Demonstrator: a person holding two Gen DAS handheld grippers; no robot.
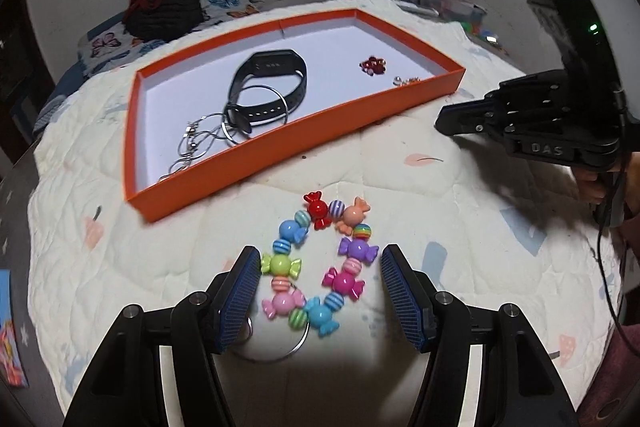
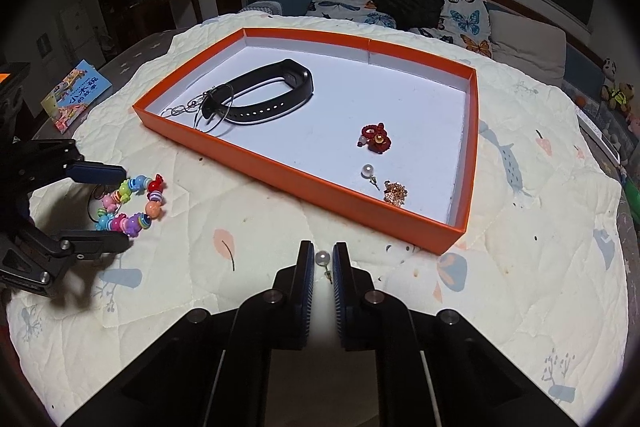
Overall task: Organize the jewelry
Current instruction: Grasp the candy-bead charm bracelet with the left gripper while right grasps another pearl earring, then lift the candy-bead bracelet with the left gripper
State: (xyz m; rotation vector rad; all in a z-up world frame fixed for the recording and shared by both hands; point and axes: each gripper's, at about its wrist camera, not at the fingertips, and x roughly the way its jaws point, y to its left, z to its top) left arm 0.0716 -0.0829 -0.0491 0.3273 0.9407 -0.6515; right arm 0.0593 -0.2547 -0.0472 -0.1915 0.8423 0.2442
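A bracelet of coloured candy-shaped beads (image 1: 320, 259) lies on the quilt between the fingers of my left gripper (image 1: 320, 251), which is open; the pads stand just beside it, and a metal ring (image 1: 280, 357) lies under its near end. The right wrist view shows the same bracelet (image 2: 132, 203) inside the left gripper (image 2: 126, 207). My right gripper (image 2: 323, 246) is shut on a pearl earring (image 2: 322, 259) low over the quilt, near the tray's front wall. The orange tray (image 2: 280, 175) holds a black wristband (image 2: 264, 95), hoop earrings, a chain, a red knot charm (image 2: 376, 138), another pearl earring (image 2: 367, 171) and a gold piece (image 2: 395, 191).
The tray (image 1: 248, 163) sits mid-table on a cream quilt (image 2: 240, 219). A picture book (image 2: 74, 95) lies at the far left edge. Behind are butterfly cushions and a black bag (image 2: 404, 1). A person's hand (image 1: 592, 183) holds the right gripper (image 1: 444, 125).
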